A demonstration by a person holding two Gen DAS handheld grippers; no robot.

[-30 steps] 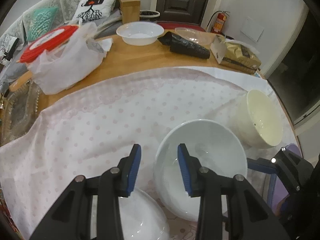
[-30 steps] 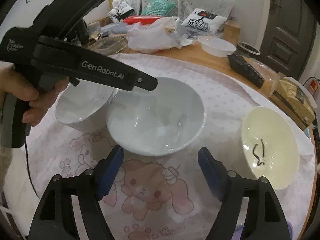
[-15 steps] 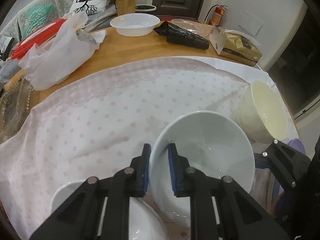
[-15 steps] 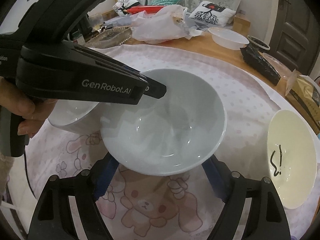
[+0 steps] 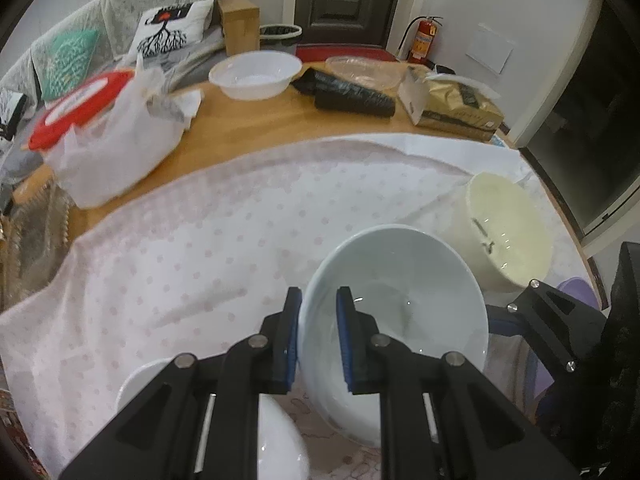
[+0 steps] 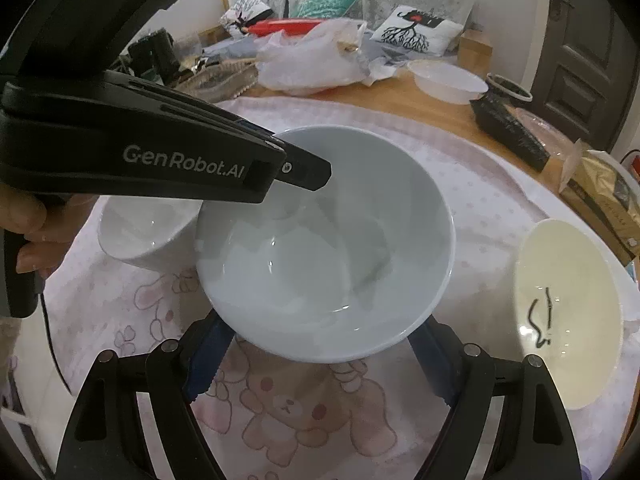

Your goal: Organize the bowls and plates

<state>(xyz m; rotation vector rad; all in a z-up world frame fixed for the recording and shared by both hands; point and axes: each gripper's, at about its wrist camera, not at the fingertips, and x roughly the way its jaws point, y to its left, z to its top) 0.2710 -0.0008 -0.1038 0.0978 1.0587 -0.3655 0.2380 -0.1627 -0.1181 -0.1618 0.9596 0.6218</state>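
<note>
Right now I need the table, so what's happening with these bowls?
A person is sorting bowls with two handheld grippers. The left gripper is shut on the rim of the pale blue bowl, tilting it, while the right gripper is open beneath it. A white bowl and a cream bowl sit alongside.

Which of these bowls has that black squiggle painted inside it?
The cream bowl at the right edge of the cloth. The pale blue-white bowl pinched by the left gripper and the white bowl beside it are plain inside.
</note>
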